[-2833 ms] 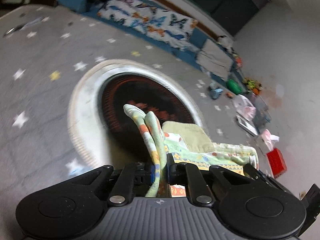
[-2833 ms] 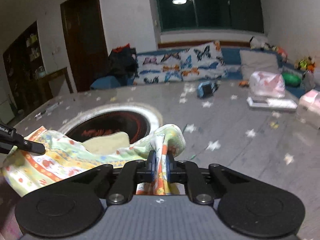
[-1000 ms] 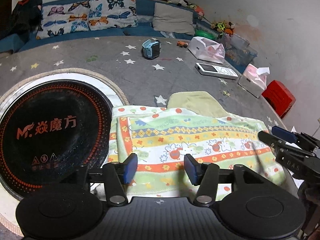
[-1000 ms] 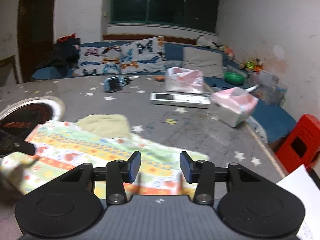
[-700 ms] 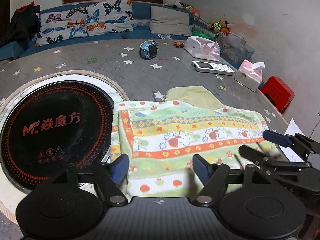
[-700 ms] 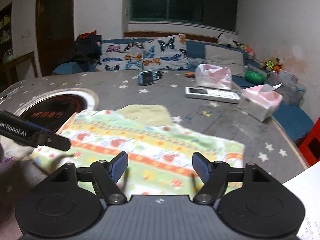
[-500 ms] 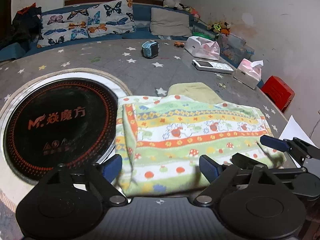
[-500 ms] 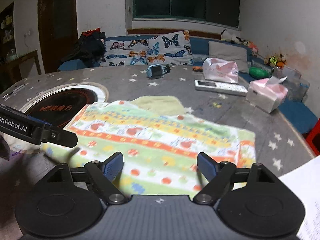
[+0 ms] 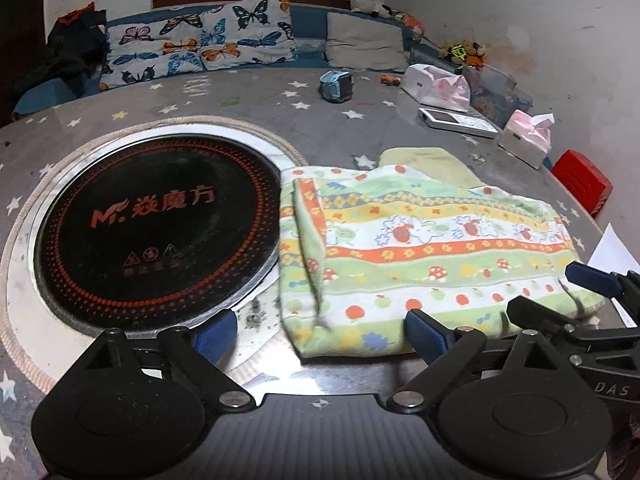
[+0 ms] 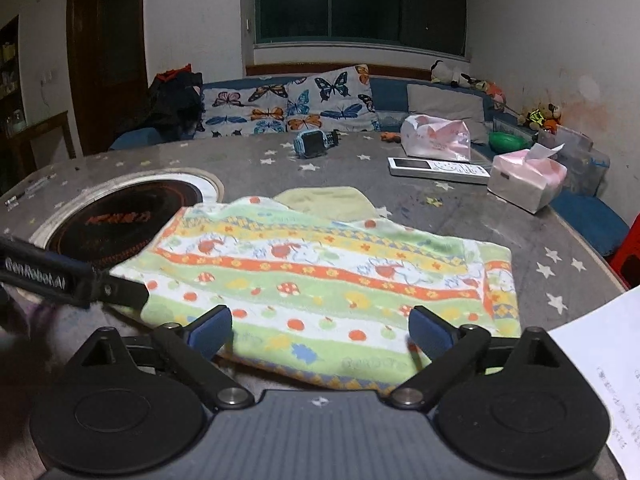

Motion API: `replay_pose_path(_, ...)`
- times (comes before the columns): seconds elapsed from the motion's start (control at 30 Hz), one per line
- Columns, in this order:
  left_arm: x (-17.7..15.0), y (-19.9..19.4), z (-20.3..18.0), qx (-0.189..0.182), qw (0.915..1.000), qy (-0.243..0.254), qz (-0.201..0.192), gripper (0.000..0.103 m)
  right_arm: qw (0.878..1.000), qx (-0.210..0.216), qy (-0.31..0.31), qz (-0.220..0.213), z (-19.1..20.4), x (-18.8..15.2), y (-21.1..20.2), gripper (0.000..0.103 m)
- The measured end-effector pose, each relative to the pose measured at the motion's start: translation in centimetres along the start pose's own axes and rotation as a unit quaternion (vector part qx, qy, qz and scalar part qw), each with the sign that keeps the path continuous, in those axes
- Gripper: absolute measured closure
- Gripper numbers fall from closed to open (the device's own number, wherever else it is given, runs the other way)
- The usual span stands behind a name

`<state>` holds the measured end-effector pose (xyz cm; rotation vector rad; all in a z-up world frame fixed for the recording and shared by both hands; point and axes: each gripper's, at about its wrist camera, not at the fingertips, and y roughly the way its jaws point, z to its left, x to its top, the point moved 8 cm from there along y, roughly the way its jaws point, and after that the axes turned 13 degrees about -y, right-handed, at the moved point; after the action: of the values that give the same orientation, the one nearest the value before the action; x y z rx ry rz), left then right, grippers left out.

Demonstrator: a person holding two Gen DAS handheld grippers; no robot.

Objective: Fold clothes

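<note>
A colourful striped cloth (image 9: 420, 256) with fruit and animal prints lies folded flat on the grey star-patterned table (image 9: 256, 104). It also shows in the right wrist view (image 10: 320, 276). A plain pale-green cloth (image 9: 432, 162) lies partly under its far edge. My left gripper (image 9: 320, 336) is open and empty, just before the cloth's near left corner. My right gripper (image 10: 320, 334) is open and empty, just before the cloth's near edge. The right gripper's fingers (image 9: 592, 276) show at the right of the left wrist view.
A round black induction cooktop (image 9: 156, 232) is set in the table, left of the cloth. A blue watch (image 9: 338, 86), a white remote (image 9: 456, 124), tissue packs (image 9: 526, 140) and a paper sheet (image 10: 600, 376) lie around. A sofa with butterfly pillows (image 10: 288, 104) stands behind.
Both grippers were shut on the cloth's corners, then opened and let it drop folded on the table. Both have since pulled back toward the near edge with jaws wider.
</note>
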<state>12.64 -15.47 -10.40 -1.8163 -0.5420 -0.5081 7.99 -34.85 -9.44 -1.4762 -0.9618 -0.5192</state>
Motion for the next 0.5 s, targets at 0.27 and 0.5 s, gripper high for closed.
replay_pose_path(0.27,0.0,-0.7,0.4,-0.001,1.0000,-0.006,-0.004,0.009,1.000,-0.001,-0.030,0.004,2.2,-0.2,0.7,0.006)
replay_pose_path(0.5,0.0,-0.9,0.9,0.005,0.9999,-0.012,-0.009,0.008,1.000,0.008,-0.023,-0.001,2.8,0.3,1.3,0.003)
